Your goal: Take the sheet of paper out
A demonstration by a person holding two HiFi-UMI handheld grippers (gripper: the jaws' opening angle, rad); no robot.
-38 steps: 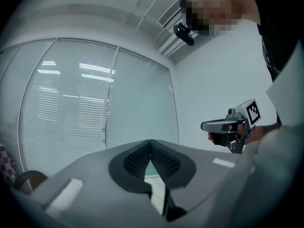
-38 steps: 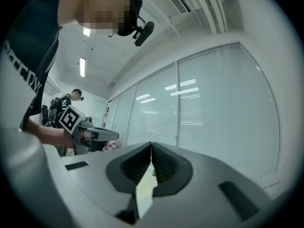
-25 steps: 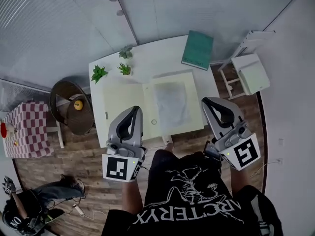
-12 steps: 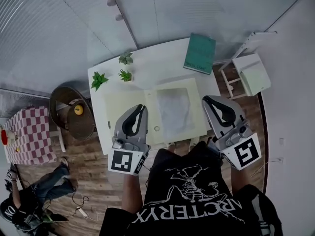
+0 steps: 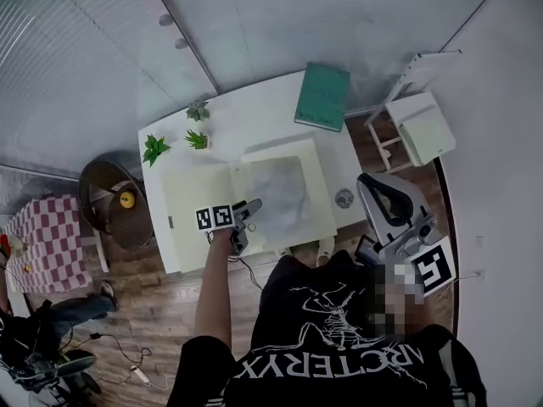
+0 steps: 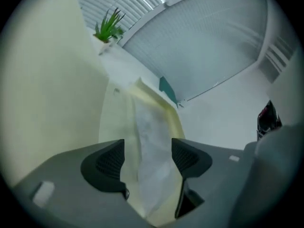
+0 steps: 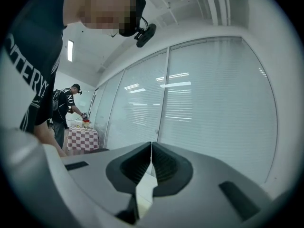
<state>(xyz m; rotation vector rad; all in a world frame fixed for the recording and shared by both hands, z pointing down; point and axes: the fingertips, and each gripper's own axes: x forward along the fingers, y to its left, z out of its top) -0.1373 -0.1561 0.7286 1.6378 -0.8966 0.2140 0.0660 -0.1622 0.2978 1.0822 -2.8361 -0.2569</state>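
Note:
A cream folder (image 5: 191, 195) lies open on the white table (image 5: 254, 113), and a pale grey sheet of paper (image 5: 276, 189) rests on its right half. My left gripper (image 5: 252, 204) is down at the folder's near edge, pointing along the sheet. In the left gripper view its jaws (image 6: 148, 158) are opening. The sheet (image 6: 149, 137) and the folder (image 6: 110, 122) lie in the gap between them, and the pads do not press on either. My right gripper (image 5: 369, 181) is held up at the right, off the table, shut on nothing (image 7: 151, 148) and pointing level at window blinds.
A green book (image 5: 322, 97) lies at the table's far right corner, with small potted plants (image 5: 154, 148) at the far left. A small round object (image 5: 344, 197) sits right of the folder. A white side table (image 5: 420, 125) stands to the right, a round dark chair (image 5: 110, 206) to the left.
My left gripper dropped from chest height down to the folder's near edge, rolled over, and its jaws went from shut to open. My right gripper shifted only slightly.

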